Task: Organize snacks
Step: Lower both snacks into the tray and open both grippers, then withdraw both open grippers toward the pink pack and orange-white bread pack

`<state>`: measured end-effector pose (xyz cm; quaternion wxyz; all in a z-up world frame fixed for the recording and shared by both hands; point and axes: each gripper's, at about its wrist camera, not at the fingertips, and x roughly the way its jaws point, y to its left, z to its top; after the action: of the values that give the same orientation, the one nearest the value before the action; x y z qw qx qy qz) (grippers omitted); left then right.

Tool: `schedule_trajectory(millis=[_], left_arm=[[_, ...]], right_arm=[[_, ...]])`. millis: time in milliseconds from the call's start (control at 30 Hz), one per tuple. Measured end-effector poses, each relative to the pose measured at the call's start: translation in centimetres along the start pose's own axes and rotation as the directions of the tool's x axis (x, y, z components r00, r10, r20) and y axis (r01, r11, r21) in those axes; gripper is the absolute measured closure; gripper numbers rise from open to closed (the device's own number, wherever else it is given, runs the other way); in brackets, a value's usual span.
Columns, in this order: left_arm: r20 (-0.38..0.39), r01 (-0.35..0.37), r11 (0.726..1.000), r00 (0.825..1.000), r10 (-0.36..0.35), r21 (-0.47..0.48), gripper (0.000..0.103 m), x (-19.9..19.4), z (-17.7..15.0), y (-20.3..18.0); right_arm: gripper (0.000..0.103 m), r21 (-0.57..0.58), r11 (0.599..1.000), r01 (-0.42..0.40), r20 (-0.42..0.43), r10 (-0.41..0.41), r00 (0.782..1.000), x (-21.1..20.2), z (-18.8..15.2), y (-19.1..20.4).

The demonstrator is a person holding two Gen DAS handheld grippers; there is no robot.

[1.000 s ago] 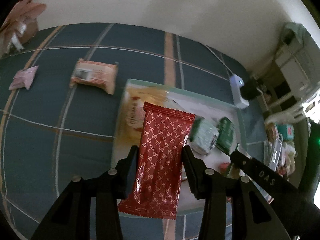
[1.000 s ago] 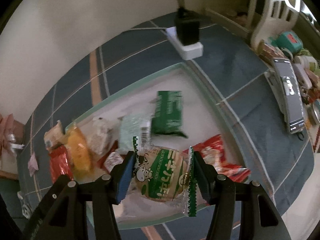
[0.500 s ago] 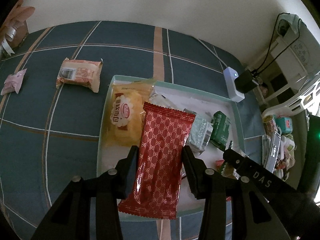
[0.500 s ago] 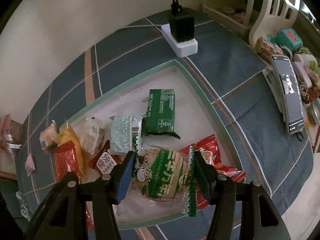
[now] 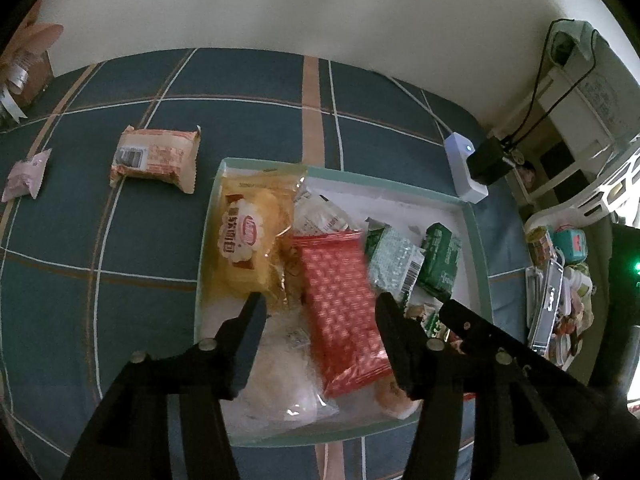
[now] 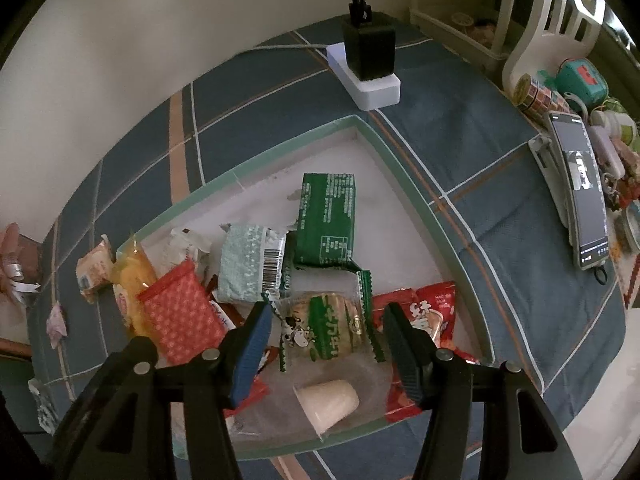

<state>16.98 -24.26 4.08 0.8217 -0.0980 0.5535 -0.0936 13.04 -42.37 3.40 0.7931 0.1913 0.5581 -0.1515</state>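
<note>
A green-rimmed white tray (image 5: pixel 474 224) on the blue plaid cloth holds several snack packs. My left gripper (image 5: pixel 320 312) is open above it; the red patterned packet (image 5: pixel 344 308) lies loose between its fingers, blurred, on the pile. That packet also shows in the right wrist view (image 6: pixel 180 316). My right gripper (image 6: pixel 326 330) is open over the tray (image 6: pixel 280 152); the green-and-white round cracker pack (image 6: pixel 328 324) lies free between its fingers. A yellow cake pack (image 5: pixel 246 236) and dark green packs (image 5: pixel 442 264) lie in the tray.
An orange-pink wrapped snack (image 5: pixel 156 158) and a small pink packet (image 5: pixel 26 174) lie on the cloth left of the tray. A white power strip with a black charger (image 6: pixel 368 68) sits behind it. A phone (image 6: pixel 582 188) and clutter lie at the right edge.
Both grippers opened. The red packet dropped from my left gripper into the tray, and the cracker pack dropped from my right gripper onto the pile.
</note>
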Motion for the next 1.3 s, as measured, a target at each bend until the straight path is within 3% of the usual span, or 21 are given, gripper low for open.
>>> schedule_trajectory(millis=[133, 267, 433, 500, 600, 667, 800, 1200, 1300], left_arm=[[0.005, -0.029, 0.999, 1.000, 0.029, -0.014, 0.044, -0.4, 0.2, 0.8], [0.018, -0.074, 0.996, 0.997, 0.075, -0.046, 0.034, -0.8, 0.7, 2.4], [0.032, -0.124, 0.985, 0.991, 0.129, -0.120, 0.034, -1.5, 1.4, 5.7], [0.033, -0.151, 0.978, 0.987, 0.157, -0.146, 0.026, -1.7, 1.6, 6.9], [0.029, -0.201, 0.966, 0.978, 0.208, -0.162, 0.006, -1.8, 1.6, 8.1], [0.027, -0.237, 0.958, 0.969, 0.245, -0.162, 0.003, -1.8, 1.6, 8.8], [0.023, -0.286, 0.942, 0.955, 0.295, -0.177, 0.001, -2.0, 1.7, 9.7], [0.009, -0.304, 0.932, 0.950, 0.312, -0.197, 0.001, -2.3, 1.9, 11.7], [0.010, -0.326, 0.919, 0.942, 0.336, -0.224, 0.001, -2.7, 2.0, 13.2]], right_arm=[[0.041, -0.005, 1.000, 0.006, -0.011, -0.006, 1.000, 0.2, 0.0, 0.2], [0.039, -0.015, 1.000, 0.012, -0.025, -0.012, 1.000, 0.5, -0.1, 0.9], [0.039, -0.051, 0.999, 0.012, -0.033, -0.013, 0.999, 0.6, -0.4, 2.4], [0.035, -0.059, 0.998, 0.011, -0.033, -0.013, 0.999, 0.6, -0.4, 2.9], [0.013, -0.077, 0.997, 0.009, -0.027, -0.011, 1.000, 0.6, -0.4, 3.7], [0.000, -0.098, 0.995, 0.020, -0.014, -0.022, 1.000, 0.6, -0.5, 4.3], [0.000, -0.112, 0.993, 0.026, -0.006, -0.027, 1.000, 0.8, -0.6, 4.8], [0.000, -0.126, 0.992, 0.023, -0.004, -0.024, 1.000, 0.9, -1.1, 7.1], [0.000, -0.152, 0.988, 0.006, 0.000, -0.006, 1.000, 0.8, -1.4, 8.7]])
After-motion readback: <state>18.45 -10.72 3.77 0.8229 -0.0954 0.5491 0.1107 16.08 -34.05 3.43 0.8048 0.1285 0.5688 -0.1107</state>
